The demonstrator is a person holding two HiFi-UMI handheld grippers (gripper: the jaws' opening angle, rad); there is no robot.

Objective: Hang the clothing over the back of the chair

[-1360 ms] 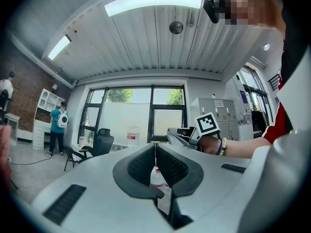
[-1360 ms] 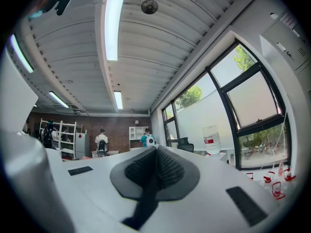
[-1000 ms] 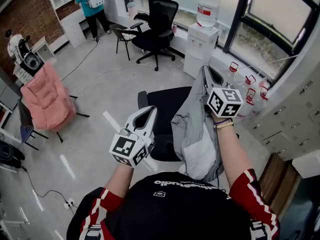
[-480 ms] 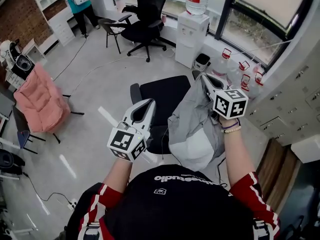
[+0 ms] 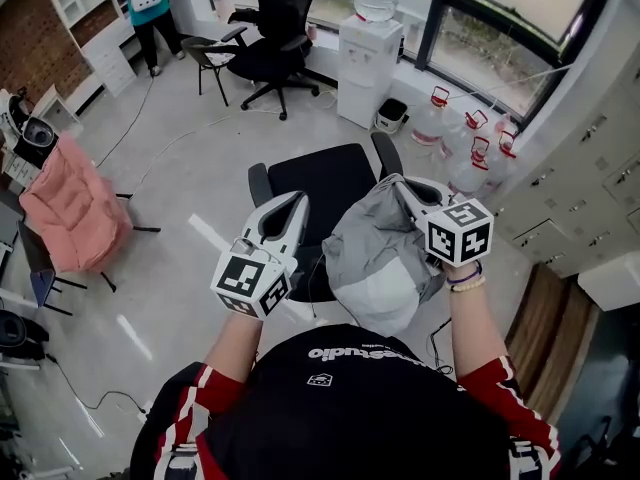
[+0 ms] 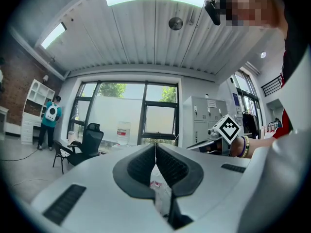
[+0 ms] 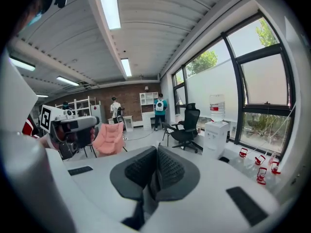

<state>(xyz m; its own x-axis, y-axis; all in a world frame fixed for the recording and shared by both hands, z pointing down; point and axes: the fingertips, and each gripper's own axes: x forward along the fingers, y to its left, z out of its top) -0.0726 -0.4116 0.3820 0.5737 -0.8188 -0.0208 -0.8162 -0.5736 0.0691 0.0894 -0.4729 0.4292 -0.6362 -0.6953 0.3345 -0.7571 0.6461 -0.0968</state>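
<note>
Black mesh office chair (image 5: 325, 180) is standing on the pale floor directly ahead of the person, and everything below is placed off it. Pink padded lounge chair (image 5: 75, 213) is sitting well to the left of it. A second black swivel office chair (image 5: 268, 48) is standing beyond it, toward the windows. White water dispenser with a clear bottle on top (image 5: 367, 43) is standing beyond it too, a bit right of that second chair.

Light grey fabric garment (image 5: 378, 253) is hanging bunched over the right side of the black mesh office chair, between it and the person and covering that side. Cannot tell if the cloth is touching the chair. It is not draped over the chair back.

Right gripper (image 5: 398, 182) is hovering over the chair's right edge. Its jaws are pressing together on a fold of the grey garment, which is trailing down from between the pads. Left gripper (image 5: 299, 199) is hovering over the chair's left half, apart from the garment. Its jaws are closed tip to tip with nothing pinched between them.

Clear water jugs with red caps (image 5: 452, 143) are sitting in a cluster to the right of the chair, by the window wall.
</note>
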